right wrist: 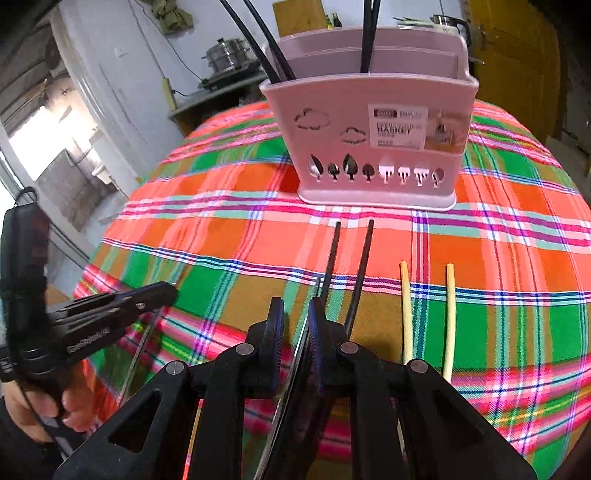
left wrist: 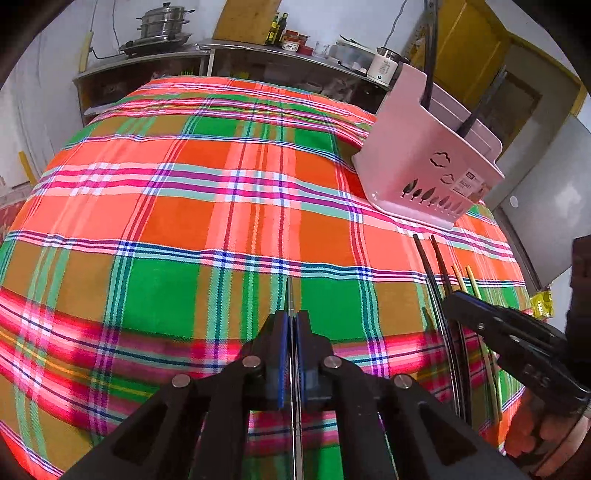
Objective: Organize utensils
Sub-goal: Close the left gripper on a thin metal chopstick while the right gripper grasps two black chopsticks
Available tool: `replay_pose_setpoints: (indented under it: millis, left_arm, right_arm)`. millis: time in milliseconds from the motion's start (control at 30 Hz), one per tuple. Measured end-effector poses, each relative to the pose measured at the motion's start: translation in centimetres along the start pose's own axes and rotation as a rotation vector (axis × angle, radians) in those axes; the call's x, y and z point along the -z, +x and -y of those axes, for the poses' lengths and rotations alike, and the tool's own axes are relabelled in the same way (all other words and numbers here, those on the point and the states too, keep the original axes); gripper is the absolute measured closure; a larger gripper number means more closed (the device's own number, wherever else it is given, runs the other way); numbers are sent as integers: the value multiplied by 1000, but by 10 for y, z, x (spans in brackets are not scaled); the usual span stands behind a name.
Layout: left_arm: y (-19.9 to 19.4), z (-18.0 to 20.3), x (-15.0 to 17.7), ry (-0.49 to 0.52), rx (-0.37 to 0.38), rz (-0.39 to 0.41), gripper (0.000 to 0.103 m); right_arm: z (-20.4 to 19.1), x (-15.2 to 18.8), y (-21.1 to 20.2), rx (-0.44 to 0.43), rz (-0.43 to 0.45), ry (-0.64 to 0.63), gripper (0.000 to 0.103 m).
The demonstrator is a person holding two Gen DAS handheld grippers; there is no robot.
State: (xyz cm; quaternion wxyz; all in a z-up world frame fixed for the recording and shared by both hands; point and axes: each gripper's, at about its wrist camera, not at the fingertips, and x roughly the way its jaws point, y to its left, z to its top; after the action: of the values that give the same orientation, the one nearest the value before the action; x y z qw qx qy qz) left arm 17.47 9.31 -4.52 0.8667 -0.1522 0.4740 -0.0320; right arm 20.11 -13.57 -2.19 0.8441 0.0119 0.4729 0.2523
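Plaid tabletop (left wrist: 207,229) | left tool (left wrist: 292,332) clenched on metal chopstick (left wrist: 291,295) | right tool (right wrist: 297,325) grasping another metal chopstick (right wrist: 301,343), likely bound for pink holder (right wrist: 369,147)

**Hidden ends, cut-off tops**

Black chopsticks (right wrist: 369,33) standing in the pink holder (right wrist: 369,147) run off the top edge. The holder's label (right wrist: 397,127) is mostly too blurred to read. The yellow chopsticks (right wrist: 448,317) vanish behind the right gripper (right wrist: 295,306) at lower centre.
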Motion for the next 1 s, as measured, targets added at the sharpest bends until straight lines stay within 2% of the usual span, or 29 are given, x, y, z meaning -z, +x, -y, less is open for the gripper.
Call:
replay_pose_setpoints:
  millis: [700,833,1000]
  left_arm:
    - [2,-7,0,3,41,2,98]
    - [6,-5,-6,9,35,-16,98]
    - [13,4,-18,68,12,-59,98]
  right_arm:
    - [-7,-5,17,61,-55,-19,89]
    - [-9,-11,22,65,-66,-18,89]
    - [-8,-16,26,54,-89,-6,89]
